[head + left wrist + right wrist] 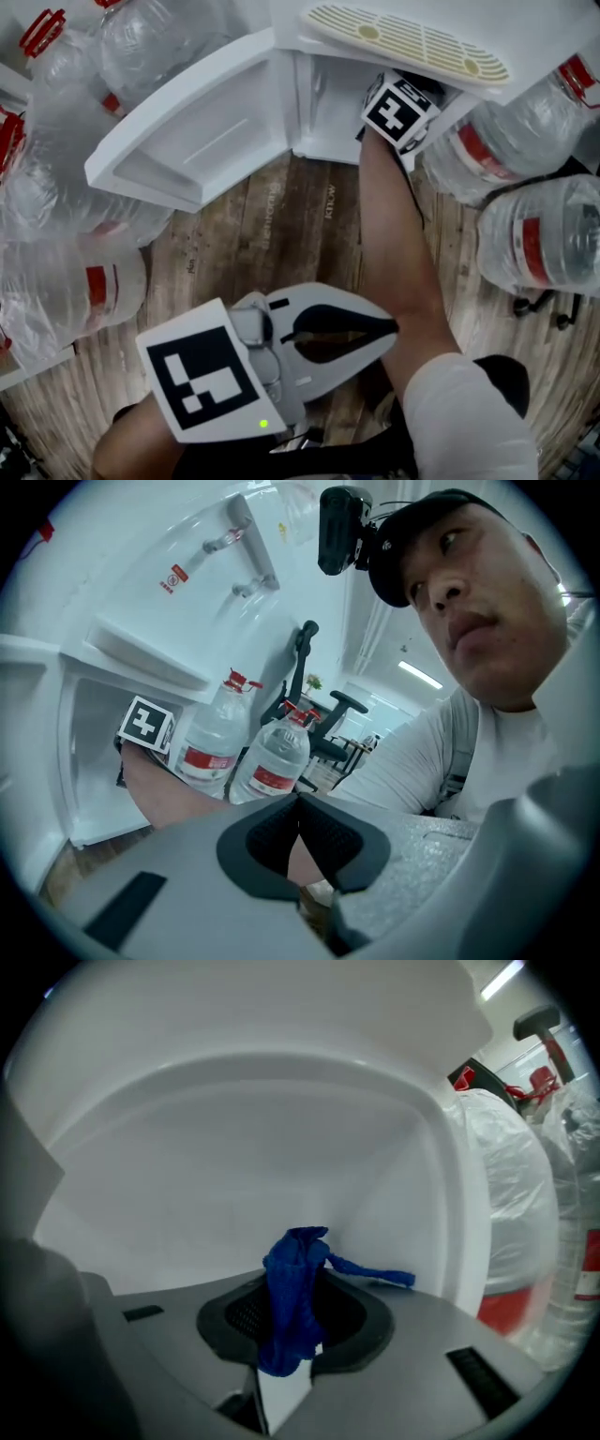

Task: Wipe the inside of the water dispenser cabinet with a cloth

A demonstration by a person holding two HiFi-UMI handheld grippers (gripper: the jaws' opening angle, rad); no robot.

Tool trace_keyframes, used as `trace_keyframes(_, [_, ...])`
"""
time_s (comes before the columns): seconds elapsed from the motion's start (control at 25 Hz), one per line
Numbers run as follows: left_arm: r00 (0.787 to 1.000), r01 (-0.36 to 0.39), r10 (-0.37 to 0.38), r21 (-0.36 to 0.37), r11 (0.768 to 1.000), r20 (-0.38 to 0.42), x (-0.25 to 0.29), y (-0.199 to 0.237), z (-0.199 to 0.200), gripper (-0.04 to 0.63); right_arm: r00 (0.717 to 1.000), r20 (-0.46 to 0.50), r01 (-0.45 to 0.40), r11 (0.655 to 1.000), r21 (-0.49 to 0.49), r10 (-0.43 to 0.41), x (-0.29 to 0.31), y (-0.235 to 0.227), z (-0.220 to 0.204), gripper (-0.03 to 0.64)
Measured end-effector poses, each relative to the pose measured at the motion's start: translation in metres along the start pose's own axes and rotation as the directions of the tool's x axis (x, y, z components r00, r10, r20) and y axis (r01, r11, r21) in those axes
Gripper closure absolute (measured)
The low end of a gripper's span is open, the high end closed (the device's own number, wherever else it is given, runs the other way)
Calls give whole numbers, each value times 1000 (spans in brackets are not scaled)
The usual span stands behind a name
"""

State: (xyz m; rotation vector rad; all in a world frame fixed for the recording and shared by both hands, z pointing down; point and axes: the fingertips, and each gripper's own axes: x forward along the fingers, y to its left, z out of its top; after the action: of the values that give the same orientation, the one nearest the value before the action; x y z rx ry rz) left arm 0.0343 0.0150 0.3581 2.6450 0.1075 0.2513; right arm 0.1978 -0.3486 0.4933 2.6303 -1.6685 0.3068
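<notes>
Right gripper (302, 1283): my jaws pinch blue cloth (289, 1321) inside cabinet (234, 1138) | head view hides that cloth, shows only my marker cube (401, 108) | left gripper (298, 801): my jaws pressed together.

Wood plank floor (281, 217), water bottles (539, 239) around, office chair (345, 705), ceiling light strip (419, 674)

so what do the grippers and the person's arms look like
The left gripper and right gripper are light grey with dark pads. Each carries a white cube with black square markers; the left's has a green light. White short sleeve on the right arm.
</notes>
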Motion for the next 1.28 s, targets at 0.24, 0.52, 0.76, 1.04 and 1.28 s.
trace_keyframes(0.24, [1000,-3,3,-3,1000,-17,-3,4,-4,592,998,30,50,998,33,-51,-37,-25,-4,535])
trace_keyframes(0.52, [999,-5,5,3,1000,-48,8,9,-9,592,999,23,27,998,58,-29,-78,-34,-28,535])
trace_keyframes(0.76, [998,6,-5,20,1000,-69,18,8,-12,592,994,52,-89,995,-50,92,-46,9,-18,534])
trace_keyframes(1.04, [995,-30,33,26,999,-96,20,11,-18,592,998,-11,-57,998,-32,57,10,15,-23,534])
trace_keyframes(1.28, [995,-40,39,-6,999,-94,19,13,-18,592,998,-56,-12,998,-69,8,22,9,-39,534])
